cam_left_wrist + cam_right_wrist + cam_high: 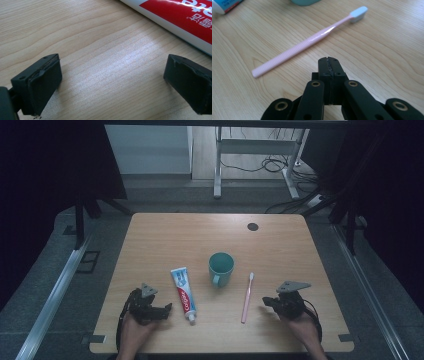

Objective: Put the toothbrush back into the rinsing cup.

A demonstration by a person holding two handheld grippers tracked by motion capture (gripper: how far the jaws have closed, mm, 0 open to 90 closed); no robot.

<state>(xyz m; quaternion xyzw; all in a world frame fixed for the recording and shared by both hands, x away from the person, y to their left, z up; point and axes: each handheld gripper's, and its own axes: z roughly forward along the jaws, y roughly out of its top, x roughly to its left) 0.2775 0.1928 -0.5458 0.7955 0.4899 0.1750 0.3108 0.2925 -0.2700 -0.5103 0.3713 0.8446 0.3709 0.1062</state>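
High view: wooden bench (165,232) ran across the middle of the frame, dark floor around it. Left gripper (161,311) sat at lower left, held in a hand (134,330), just left of the toothpaste tube (183,293), which lay lengthwise with its cap toward the bottom edge. Teal mug (221,268) stood upright at centre. Pink toothbrush (247,297) lay right of the mug, bristle end toward the top. Right gripper (267,302) was at lower right, near the toothbrush's handle end but apart from it, its hand (303,325) coming in from the bottom edge. Left gripper view: the two black fingers (42,82) stood wide apart at lower left and lower right, released, bare bench between them; the toothpaste tube (175,17) crossed the upper right corner, beyond the tips, not touched. Right gripper view: the fingers (325,70) were clenched pad to pad at lower centre, nothing between them. The toothbrush (312,41) lay flat on the bench (387,50) on a diagonal from middle left to upper right, pale blue head at upper right, clear of the fingertips. The mug's base (305,2) showed at the top edge, the tube's cap end (223,6) at upper left.
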